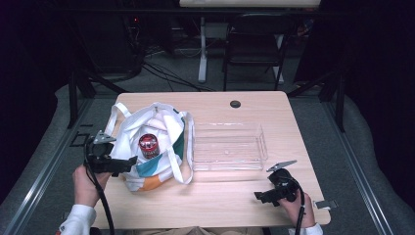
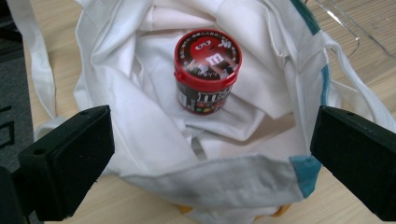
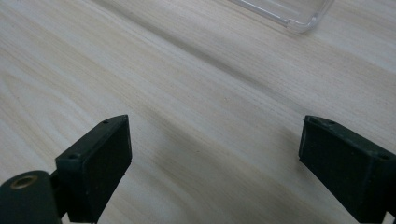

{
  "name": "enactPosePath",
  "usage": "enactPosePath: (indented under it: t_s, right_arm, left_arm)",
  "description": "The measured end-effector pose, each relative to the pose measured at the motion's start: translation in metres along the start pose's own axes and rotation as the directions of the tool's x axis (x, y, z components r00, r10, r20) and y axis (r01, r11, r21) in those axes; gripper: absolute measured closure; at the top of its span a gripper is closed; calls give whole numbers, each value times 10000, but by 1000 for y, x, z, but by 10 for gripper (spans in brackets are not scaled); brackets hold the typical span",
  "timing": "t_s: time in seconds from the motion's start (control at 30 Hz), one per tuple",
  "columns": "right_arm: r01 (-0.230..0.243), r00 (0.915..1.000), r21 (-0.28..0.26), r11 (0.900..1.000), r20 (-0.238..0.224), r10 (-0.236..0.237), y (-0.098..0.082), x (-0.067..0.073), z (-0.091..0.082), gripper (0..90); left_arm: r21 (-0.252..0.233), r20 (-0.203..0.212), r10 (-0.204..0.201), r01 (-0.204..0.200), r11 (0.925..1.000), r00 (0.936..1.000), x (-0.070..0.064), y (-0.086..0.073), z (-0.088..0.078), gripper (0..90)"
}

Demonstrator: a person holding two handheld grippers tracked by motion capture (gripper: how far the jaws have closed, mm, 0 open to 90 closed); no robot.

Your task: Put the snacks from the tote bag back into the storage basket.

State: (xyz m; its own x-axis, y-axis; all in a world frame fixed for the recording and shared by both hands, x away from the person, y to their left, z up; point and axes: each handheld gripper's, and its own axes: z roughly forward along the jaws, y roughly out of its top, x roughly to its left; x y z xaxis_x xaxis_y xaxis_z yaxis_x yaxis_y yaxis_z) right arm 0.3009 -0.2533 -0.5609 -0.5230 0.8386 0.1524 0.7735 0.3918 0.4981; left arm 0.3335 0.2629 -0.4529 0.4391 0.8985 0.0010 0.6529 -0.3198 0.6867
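A white cloth tote bag with teal and orange patches lies open on the left half of the table. Inside it stands a small candy tub with a red lid. My left gripper hovers open at the bag's near rim, jaws spread wide on either side of the opening, touching nothing. My right gripper is open low over bare wood near the table's front right, empty.
A clear plastic tray sits at the table's middle, right of the bag. The light wood table has a black grommet near its far edge. A folding chair stands beyond the table.
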Motion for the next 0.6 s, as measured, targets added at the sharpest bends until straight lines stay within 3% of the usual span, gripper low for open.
enactPosePath:
  t_s: [0.03,0.27,0.6]
  right_arm:
    - [74,10000,224,9997,25,-75,0,-1,-1,89]
    - [38,10000,197,9998,31,-38,-1,-1,-2,89]
    - [60,10000,203,9998,33,-61,-1,-2,-1,90]
  left_arm:
    - [32,-15,13,-13,10000,10000,0,3,1,0]
    - [35,-158,137,-137,9999,9998,-1,21,13,0]
    - [464,-43,145,-143,9988,9999,0,39,33,0]
